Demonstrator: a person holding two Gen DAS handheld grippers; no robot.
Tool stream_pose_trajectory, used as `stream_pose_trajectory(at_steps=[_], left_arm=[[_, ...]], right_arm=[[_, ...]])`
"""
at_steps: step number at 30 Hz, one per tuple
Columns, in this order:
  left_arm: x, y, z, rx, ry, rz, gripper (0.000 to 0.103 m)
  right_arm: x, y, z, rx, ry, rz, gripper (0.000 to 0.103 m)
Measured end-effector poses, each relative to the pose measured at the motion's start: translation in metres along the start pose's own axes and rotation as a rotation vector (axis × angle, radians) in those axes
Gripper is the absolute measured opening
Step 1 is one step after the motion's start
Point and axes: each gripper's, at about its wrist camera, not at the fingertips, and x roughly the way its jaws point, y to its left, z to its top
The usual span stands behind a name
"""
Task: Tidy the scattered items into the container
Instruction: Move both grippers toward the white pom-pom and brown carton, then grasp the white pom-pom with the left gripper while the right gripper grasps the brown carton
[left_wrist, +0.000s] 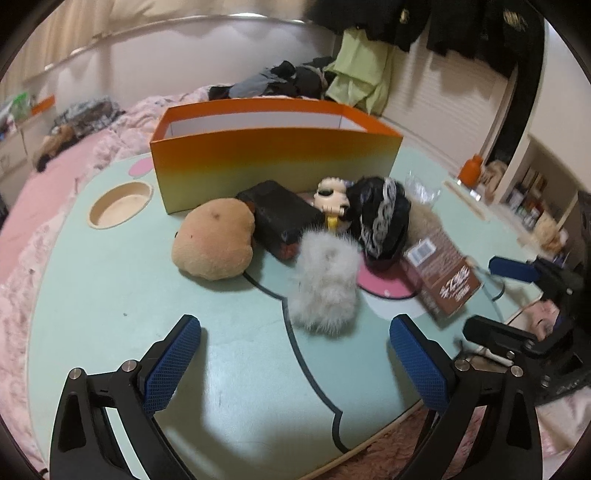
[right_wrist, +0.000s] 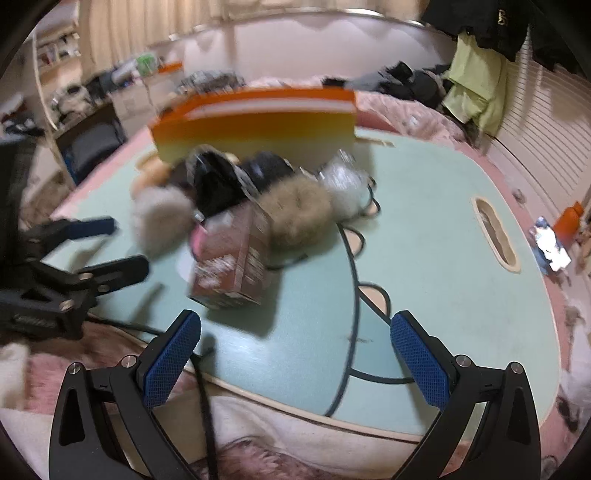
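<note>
notably, both the left gripper (left_wrist: 295, 354) and right gripper (right_wrist: 295, 354) had fingers spread, empty; the scattered items (left_wrist: 321, 236) lay heaped on the bench (left_wrist: 110, 295) before the orange container (left_wrist: 273, 162); grabbing from the pile risked toppling the brown carton (right_wrist: 232, 258).

Left gripper (left_wrist: 295, 363) spread wide, empty, over the near edge of the mint table (left_wrist: 110, 295). Beyond the fingertips: white fur puff (left_wrist: 325, 284), tan plush (left_wrist: 216, 240), dark pouch (left_wrist: 282, 218), brown carton (left_wrist: 441, 275). At the far edge, orange box (left_wrist: 275, 162), open-topped. Right gripper (left_wrist: 491, 295) at the right edge, fingers apart.
</note>
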Motion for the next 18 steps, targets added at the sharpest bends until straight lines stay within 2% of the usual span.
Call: stream_pose_trajectory(at_steps=[3, 5, 7, 11, 12, 18], left_arm=[[-0.001, 0.0, 0.008, -0.001, -0.024, -0.017, 0.086], [0.001, -0.004, 0.013, 0.012, -0.033, -0.027, 0.079], [0.003, -0.011, 0.016, 0.035, -0.036, -0.031, 0.067], [0.01, -0.021, 0.016, 0.082, -0.011, -0.039, 0.027], [0.012, -0.022, 0.015, 0.088, -0.004, -0.041, 0.022], [-0.003, -0.017, 0.015, 0.089, -0.043, -0.061, 0.02]], right_arm=[[-0.005, 0.002, 0.005, -0.008, -0.035, 0.046, 0.103], [-0.002, 0.007, 0.009, -0.03, -0.025, 0.05, 0.098], [0.003, 0.012, 0.011, -0.053, -0.009, 0.059, 0.082], [0.011, 0.02, 0.014, -0.093, 0.008, 0.074, 0.062], [0.012, 0.021, 0.014, -0.1, 0.01, 0.082, 0.044], [0.008, 0.014, 0.009, -0.06, -0.007, 0.107, 0.043]])
